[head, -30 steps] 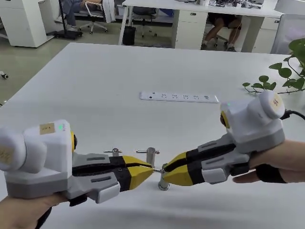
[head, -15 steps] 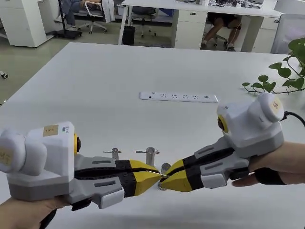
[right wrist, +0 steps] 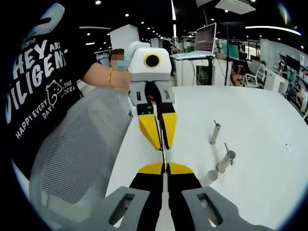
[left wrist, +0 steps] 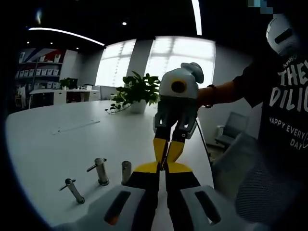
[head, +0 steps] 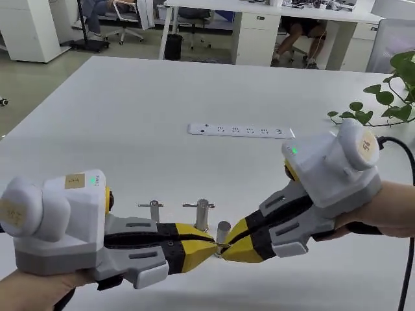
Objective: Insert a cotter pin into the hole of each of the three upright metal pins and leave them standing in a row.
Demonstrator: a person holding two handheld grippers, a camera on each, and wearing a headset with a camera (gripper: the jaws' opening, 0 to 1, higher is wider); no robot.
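Three upright metal pins stand in a row on the white table [head: 130, 110]. The left pin [head: 154, 209] and the middle pin [head: 202, 213] each carry a cotter pin through the top. The third pin [head: 223, 229] is shorter and stands right behind the gripper tips. My left gripper [head: 211, 245] and right gripper [head: 224, 249] meet tip to tip just in front of it, both shut on a thin cotter pin [right wrist: 162, 144] that runs between them. The same row of pins [left wrist: 100, 171] lies left of my left gripper [left wrist: 163, 166], and right of my right gripper [right wrist: 163, 166] as pins [right wrist: 225, 161].
A white power strip [head: 241, 131] lies across the table's middle. A green plant [head: 382, 107] reaches in at the right edge. A black cable [head: 408, 194] trails from the right gripper. Desks, chairs and seated people stand beyond the table's far edge.
The two grippers have drawn closer until their yellow tips almost touch, and have sunk a little in front of the third pin. The right gripper has shifted left.
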